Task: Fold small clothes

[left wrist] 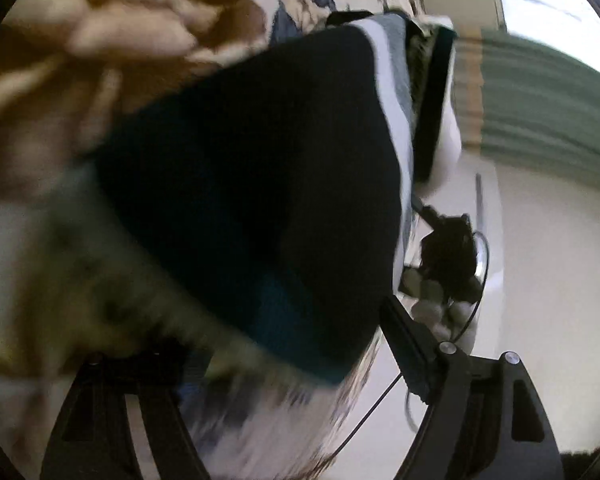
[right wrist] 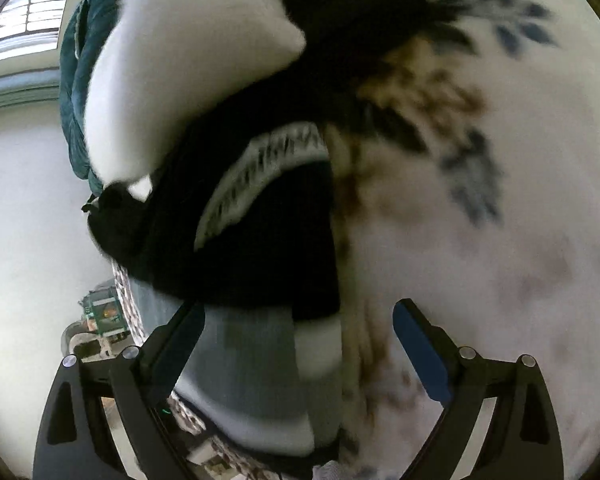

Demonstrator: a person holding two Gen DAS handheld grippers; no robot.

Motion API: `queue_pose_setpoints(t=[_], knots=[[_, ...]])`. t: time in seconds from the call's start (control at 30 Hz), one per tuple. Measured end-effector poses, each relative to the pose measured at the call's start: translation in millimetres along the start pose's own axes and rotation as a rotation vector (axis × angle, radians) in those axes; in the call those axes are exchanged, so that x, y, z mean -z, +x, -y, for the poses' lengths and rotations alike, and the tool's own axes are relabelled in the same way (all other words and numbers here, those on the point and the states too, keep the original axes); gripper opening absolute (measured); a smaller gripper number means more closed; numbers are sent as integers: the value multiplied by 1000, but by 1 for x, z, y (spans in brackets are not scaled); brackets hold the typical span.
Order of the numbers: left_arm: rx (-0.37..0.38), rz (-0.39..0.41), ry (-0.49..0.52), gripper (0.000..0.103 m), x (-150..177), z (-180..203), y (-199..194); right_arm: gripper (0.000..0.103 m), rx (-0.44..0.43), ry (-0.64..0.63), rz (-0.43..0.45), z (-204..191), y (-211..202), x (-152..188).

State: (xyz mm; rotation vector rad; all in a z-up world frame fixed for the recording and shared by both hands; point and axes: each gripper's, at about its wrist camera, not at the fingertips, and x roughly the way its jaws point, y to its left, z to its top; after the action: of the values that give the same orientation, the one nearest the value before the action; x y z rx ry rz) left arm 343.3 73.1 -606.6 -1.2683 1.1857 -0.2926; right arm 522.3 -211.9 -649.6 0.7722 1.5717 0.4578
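Lying ahead of both claws on the floral bedspread: dark garment. Right claw wide open, empty; left claw open, empty.

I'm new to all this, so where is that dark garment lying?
In both wrist views the dark garment lies on the floral bedspread, just ahead of the open right gripper.
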Motion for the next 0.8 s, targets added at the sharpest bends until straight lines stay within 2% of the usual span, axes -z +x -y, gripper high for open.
queue_pose_setpoints(t=[0.13,0.17,0.23,0.27,0.3,0.33,0.37,0.4,0.47,0.57,0.63,0.73,0.8], knots=[[3,128,-83,78,-12,1,18,96,-38,-37,-49,-5,22,-25],[0,165,-107,78,-13,3,19,91,-63,-41,-48,-7,25,-28],[12,216,-146,74,-14,8,17,72,-97,-48,-49,-10,32,-34],[17,227,-152,57,-14,11,14,57,-101,-44,-48,-10,35,-36],[22,229,-151,45,-16,14,12,45,-93,-36,-41,-9,38,-36],[29,225,-148,42,-18,17,8,37,-83,-38,-31,-9,39,-34],[39,217,-134,38,-20,22,2,22,-75,-42,-22,-8,39,-32],[39,205,-113,38,-24,25,-4,18,-78,-40,-7,-8,37,-27],[35,170,-58,37,-29,36,-21,15,-99,-27,31,-9,27,-13],[6,87,38,37,-40,44,-52,14,-109,-7,93,-14,4,32],[-27,18,103,37,-42,47,-73,14,-111,11,110,-17,-9,78],[-86,-81,152,38,-33,33,-90,14,-61,23,102,-19,-15,155],[-169,-129,166,49,-26,15,-93,14,-5,34,59,-15,-3,201]])
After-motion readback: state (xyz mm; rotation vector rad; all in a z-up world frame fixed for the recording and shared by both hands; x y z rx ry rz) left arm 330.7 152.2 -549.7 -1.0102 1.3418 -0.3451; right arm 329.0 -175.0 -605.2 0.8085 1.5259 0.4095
